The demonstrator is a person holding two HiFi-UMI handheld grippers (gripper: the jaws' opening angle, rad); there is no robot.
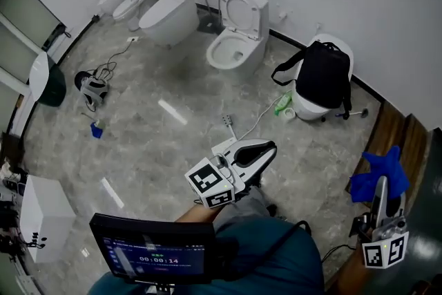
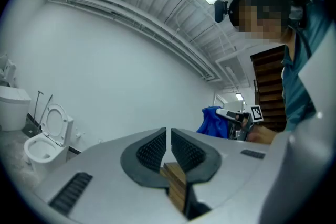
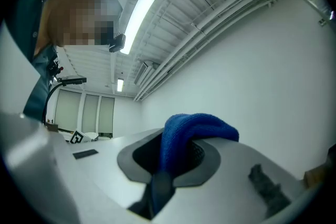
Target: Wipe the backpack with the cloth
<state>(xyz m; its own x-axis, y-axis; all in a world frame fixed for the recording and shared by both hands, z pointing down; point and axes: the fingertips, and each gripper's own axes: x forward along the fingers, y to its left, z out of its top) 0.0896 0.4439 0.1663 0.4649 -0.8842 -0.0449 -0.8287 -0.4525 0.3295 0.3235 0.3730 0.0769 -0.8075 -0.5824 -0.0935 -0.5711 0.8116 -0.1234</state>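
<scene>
A black backpack [image 1: 322, 76] rests upright on a white toilet [image 1: 309, 107] by the far wall. My right gripper [image 1: 380, 184] is low at the right edge, shut on a blue cloth [image 1: 377, 173]. In the right gripper view the cloth [image 3: 195, 129] bulges out over the jaws of that gripper [image 3: 176, 150]. My left gripper [image 1: 261, 150] is at the centre, pointing toward the backpack from well short of it. In its own view the left gripper [image 2: 168, 140] has its jaws together with only a thin slit and nothing held. The cloth [image 2: 212, 121] shows there too.
Two more toilets [image 1: 238, 34] [image 1: 169, 14] stand along the far wall. A green bottle [image 1: 283, 104] lies by the backpack's toilet. Cables and small devices [image 1: 93, 86] lie on the grey floor at the left. Wooden steps [image 1: 394, 131] are at the right, and a screen [image 1: 152, 255] sits in front of me.
</scene>
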